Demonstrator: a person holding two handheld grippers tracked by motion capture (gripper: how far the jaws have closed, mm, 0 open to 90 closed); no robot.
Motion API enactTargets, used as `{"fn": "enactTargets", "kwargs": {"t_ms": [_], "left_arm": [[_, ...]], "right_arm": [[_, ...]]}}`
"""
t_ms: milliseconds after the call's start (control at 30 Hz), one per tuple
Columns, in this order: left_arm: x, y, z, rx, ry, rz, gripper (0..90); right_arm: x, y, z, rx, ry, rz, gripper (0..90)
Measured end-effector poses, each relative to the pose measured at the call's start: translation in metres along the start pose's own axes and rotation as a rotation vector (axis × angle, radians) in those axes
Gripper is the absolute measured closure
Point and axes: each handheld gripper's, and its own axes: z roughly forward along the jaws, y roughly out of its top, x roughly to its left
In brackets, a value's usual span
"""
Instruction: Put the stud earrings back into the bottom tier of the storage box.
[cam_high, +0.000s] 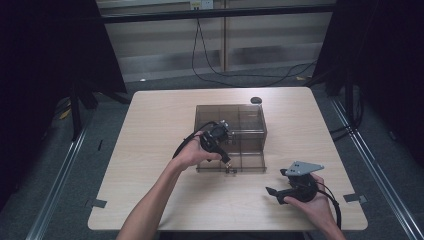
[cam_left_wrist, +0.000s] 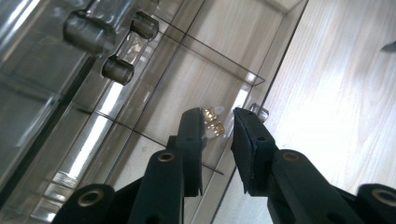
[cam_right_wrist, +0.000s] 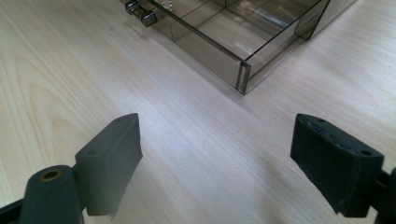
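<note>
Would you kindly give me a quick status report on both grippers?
Left gripper around small gold earrings over the open drawer; grip unclear. Right gripper open, idle above the table. Nothing in the way.

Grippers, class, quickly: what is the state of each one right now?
Left gripper: jaws partly open around small gold earrings over the open drawer; grip cannot be told.
Right gripper: wide open, holding nothing, above the table.

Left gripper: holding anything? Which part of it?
Cannot tell for sure. The left gripper has its jaws either side of small gold earrings over the box's open drawer; one jaw touches them, the other stands apart.
</note>
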Motion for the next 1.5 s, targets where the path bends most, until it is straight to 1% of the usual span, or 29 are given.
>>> {"fn": "enactTargets", "kwargs": {"t_ms": [33,133,167,200,267,333,400,433,467,500,533,633,700,733,767,800,900,967,1000,1033,1067,1100,1133,1200,1267,1333,1400,1433,1500], "left_arm": [[-0.001,-0.002,-0.002,-0.025,0.002,0.002,71.1],[-0.004,-0.008,-0.006,-0.073,0.002,0.014,68.4],[-0.004,-0.01,-0.007,-0.088,0.003,0.01,67.2],[-0.005,-0.012,-0.008,-0.099,0.003,0.004,66.6],[-0.005,-0.016,-0.01,-0.12,0.011,0.012,64.4],[-0.008,-0.02,-0.011,-0.164,0.025,-0.016,59.7],[-0.009,-0.025,-0.015,-0.175,0.036,-0.006,57.5],[-0.01,-0.027,-0.016,-0.185,0.048,-0.018,54.2],[-0.01,-0.03,-0.017,-0.199,0.05,-0.025,50.1],[-0.009,-0.032,-0.019,-0.201,0.05,-0.022,47.4],[-0.01,-0.036,-0.021,-0.213,0.068,-0.025,44.1],[-0.01,-0.045,-0.023,-0.253,0.089,-0.069,32.1],[-0.011,-0.05,-0.025,-0.278,0.098,-0.076,27.0],[-0.01,-0.054,-0.026,-0.281,0.104,-0.082,24.4],[-0.009,-0.057,-0.026,-0.288,0.121,-0.087,21.2],[-0.009,-0.059,-0.027,-0.29,0.128,-0.098,20.1],[-0.004,-0.067,-0.032,-0.318,0.139,-0.125,14.3],[-0.003,-0.072,-0.036,-0.338,0.135,-0.14,10.9],[-0.003,-0.075,-0.037,-0.347,0.137,-0.144,10.0],[-0.003,-0.078,-0.039,-0.351,0.132,-0.138,7.8],[-0.003,-0.08,-0.04,-0.364,0.125,-0.142,5.1],[-0.003,-0.083,-0.042,-0.375,0.132,-0.149,5.7],[-0.004,-0.086,-0.042,-0.381,0.142,-0.145,5.7],[-0.004,-0.09,-0.043,-0.384,0.142,-0.144,5.3],[-0.004,-0.099,-0.046,-0.404,0.151,-0.167,5.0],[-0.005,-0.107,-0.047,-0.423,0.143,-0.162,5.1],[-0.005,-0.11,-0.047,-0.424,0.145,-0.171,5.1],[-0.008,-0.116,-0.049,-0.41,0.154,-0.18,6.2],[-0.015,-0.122,-0.052,-0.411,0.153,-0.147,6.5]], "right_arm": [[0.0,0.0,0.001,0.001,0.001,0.0,15.6],[0.001,0.001,0.001,0.003,-0.002,0.001,15.5],[0.001,0.001,0.001,0.002,-0.002,0.002,15.6],[0.001,0.001,0.001,0.0,0.001,0.002,15.5],[0.001,0.001,0.0,0.0,-0.004,0.003,15.5],[0.001,0.001,0.0,0.0,-0.005,0.005,15.5],[0.0,0.001,0.001,-0.001,-0.002,0.005,15.6],[0.0,0.001,0.001,-0.002,-0.003,0.005,15.6],[0.0,0.001,0.001,-0.001,-0.002,0.005,15.6],[0.0,0.001,0.001,-0.001,-0.003,0.003,15.7],[0.0,0.001,0.001,0.001,-0.005,0.003,15.7],[0.0,0.001,0.001,0.0,-0.005,0.006,16.4],[-0.001,0.002,0.002,-0.003,-0.002,0.01,17.2],[-0.001,0.002,0.002,-0.003,-0.001,0.01,17.4],[-0.001,0.002,0.002,-0.003,-0.006,0.016,17.6],[-0.001,0.002,0.003,-0.006,0.003,0.02,18.2],[-0.001,0.002,0.005,-0.001,0.0,0.03,19.6],[-0.001,0.002,0.006,-0.001,0.004,0.026,20.7],[-0.001,0.002,0.006,0.0,0.005,0.026,21.3],[-0.001,0.002,0.006,0.0,0.006,0.025,21.8],[0.0,0.003,0.006,-0.005,0.008,0.02,22.5],[0.0,0.003,0.006,-0.004,0.008,0.018,23.1],[0.001,0.003,0.005,-0.007,0.01,0.016,24.2],[0.001,0.003,0.005,-0.01,0.011,0.018,25.1],[0.003,0.004,0.006,-0.017,0.02,0.022,27.7],[0.004,0.005,0.006,-0.016,0.024,0.012,28.6],[0.005,0.005,0.007,-0.011,0.025,0.01,29.0],[0.006,0.005,0.008,-0.001,0.026,0.001,29.0],[0.007,0.006,0.008,0.002,0.031,-0.005,29.1]]}}
